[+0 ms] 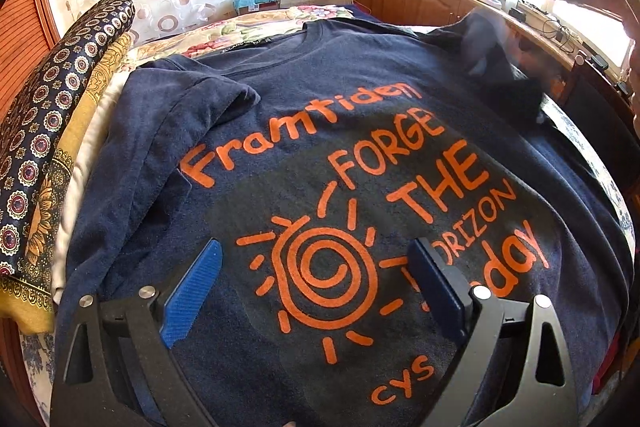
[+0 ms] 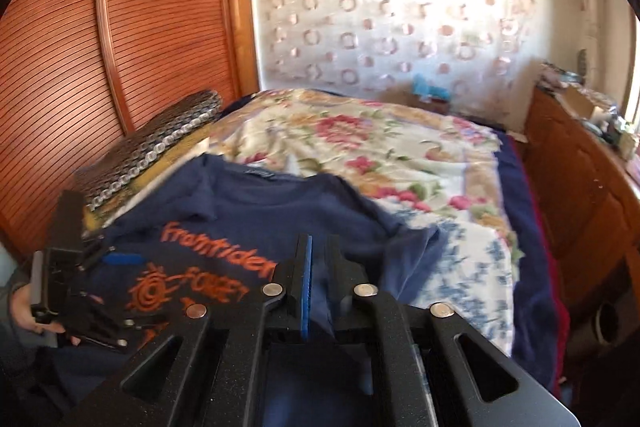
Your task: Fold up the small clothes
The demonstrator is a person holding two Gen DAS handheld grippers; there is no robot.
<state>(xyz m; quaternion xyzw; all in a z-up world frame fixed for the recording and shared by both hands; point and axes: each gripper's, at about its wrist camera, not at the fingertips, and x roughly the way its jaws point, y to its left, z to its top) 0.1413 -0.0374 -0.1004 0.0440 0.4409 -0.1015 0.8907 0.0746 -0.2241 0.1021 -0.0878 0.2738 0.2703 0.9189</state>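
Navy T-shirt (image 1: pixel 320 131), orange print, lay front-up on the near part of a floral bedspread (image 2: pixel 400 147), its left sleeve folded in over the chest. Left gripper (image 1: pixel 320 259): jaws wide apart above the sun motif, nothing between them. Right gripper (image 2: pixel 318 255): jaws nearly together with a narrow gap; navy cloth showed in that gap, but whether it was pinched could not be told. Patterned folded textiles (image 1: pixel 60 115) stacked just left of the shirt. Wooden cabinet (image 2: pixel 580 195) stood at the right.

Navy T-shirt (image 1: pixel 320 115) with orange print lies face-up, one sleeve folded inward.
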